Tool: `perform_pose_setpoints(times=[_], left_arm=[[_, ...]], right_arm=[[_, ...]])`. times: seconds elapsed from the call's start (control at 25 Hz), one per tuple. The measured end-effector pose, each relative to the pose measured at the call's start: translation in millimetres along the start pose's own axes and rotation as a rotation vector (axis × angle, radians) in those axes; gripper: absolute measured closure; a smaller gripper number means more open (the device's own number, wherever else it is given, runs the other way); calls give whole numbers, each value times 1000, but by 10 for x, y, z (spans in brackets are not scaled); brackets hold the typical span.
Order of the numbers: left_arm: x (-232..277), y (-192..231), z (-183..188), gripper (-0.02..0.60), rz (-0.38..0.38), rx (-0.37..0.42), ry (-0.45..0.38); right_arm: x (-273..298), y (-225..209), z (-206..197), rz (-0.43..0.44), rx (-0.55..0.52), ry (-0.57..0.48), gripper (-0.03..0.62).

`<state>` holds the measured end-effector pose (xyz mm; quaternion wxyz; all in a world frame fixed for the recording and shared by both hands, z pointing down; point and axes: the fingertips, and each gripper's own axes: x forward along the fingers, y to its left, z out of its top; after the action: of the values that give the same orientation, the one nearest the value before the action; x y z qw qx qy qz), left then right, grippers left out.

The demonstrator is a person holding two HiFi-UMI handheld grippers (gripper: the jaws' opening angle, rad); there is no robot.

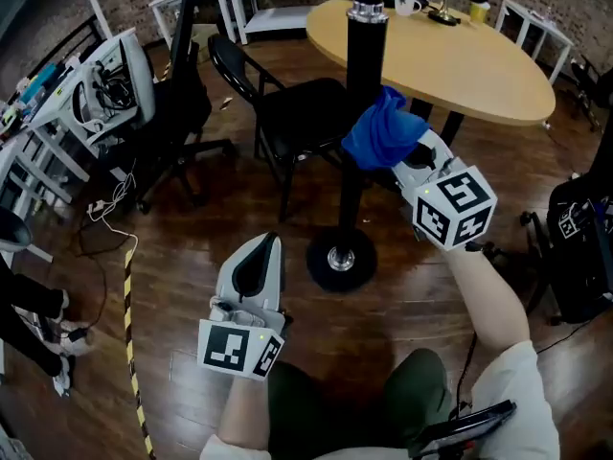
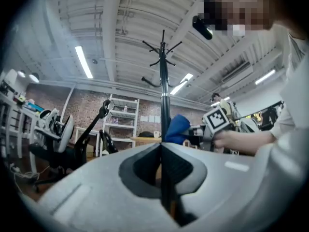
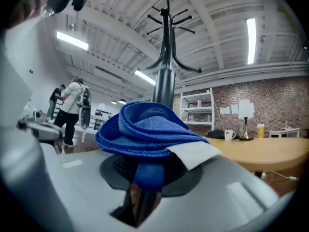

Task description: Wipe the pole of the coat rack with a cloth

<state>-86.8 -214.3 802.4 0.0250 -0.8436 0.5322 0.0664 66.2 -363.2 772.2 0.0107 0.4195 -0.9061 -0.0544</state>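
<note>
Right gripper is clamped on the blue cloth. One fold is pinched between the jaws, the rest is bunched up on top, and a white tag sticks out the side. The cloth is pressed against the right side of the pole, about mid-height and below the silver collar. Can't tell if it wraps around at all or just touches that one side.

Left gripper has its jaws pressed together with nothing between them. It's held low, just left of the pole's round base and not touching it. In its own view the pole runs straight up from the jaw line to the hooks at the top.

Going out from the pole, a black chair sits right up against it on the left. The oval wood table is right behind it, with a white mug on the far edge. An office chair stands further left of the pole. A strip of yellow-black tape runs along the wood floor, well left of the base.
</note>
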Motion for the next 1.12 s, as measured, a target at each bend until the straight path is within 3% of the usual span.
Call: perform_pose_setpoints(times=[0.08,0.16,0.24,0.32,0.4,0.48,0.52,0.6,0.72,0.8,0.88,1.0,1.12], left_arm=[[-36,15,-368,581,5,-42,3],[-88,-24,-601,581,-13,-71,9],[-180,-85,-698,581,-44,-91,12],[-308,-105,-701,581,-51,-88,12],[-420,-107,-660,581,-42,-59,13],[-539,-65,-586,581,-27,-38,12],[-589,-16,-547,581,-13,-34,8],[-616,124,-469,581,25,-37,-9],[-444,328,-330,581,48,-78,-32],[-206,378,-225,581,17,-108,-34],[-4,352,-192,581,-23,-103,-25],[74,273,-206,581,-46,-68,-9],[-9,269,-243,581,-35,-79,-11]], right_arm=[[-20,74,-1028,-6,43,66,493],[-45,263,-2370,-1,141,181,493],[-88,524,-3754,-4,227,326,493],[-134,784,-4815,-3,280,451,494],[-205,918,-5450,-15,297,544,494],[-255,963,-5639,-41,334,572,494],[-238,959,-5500,-39,346,550,496],[-140,895,-4690,-10,339,451,496],[-65,888,-2408,49,258,215,496],[-56,910,-772,83,137,24,496],[-41,937,499,121,43,-110,496],[23,887,1577,107,-46,-199,494],[171,735,1859,48,-81,-202,494]])
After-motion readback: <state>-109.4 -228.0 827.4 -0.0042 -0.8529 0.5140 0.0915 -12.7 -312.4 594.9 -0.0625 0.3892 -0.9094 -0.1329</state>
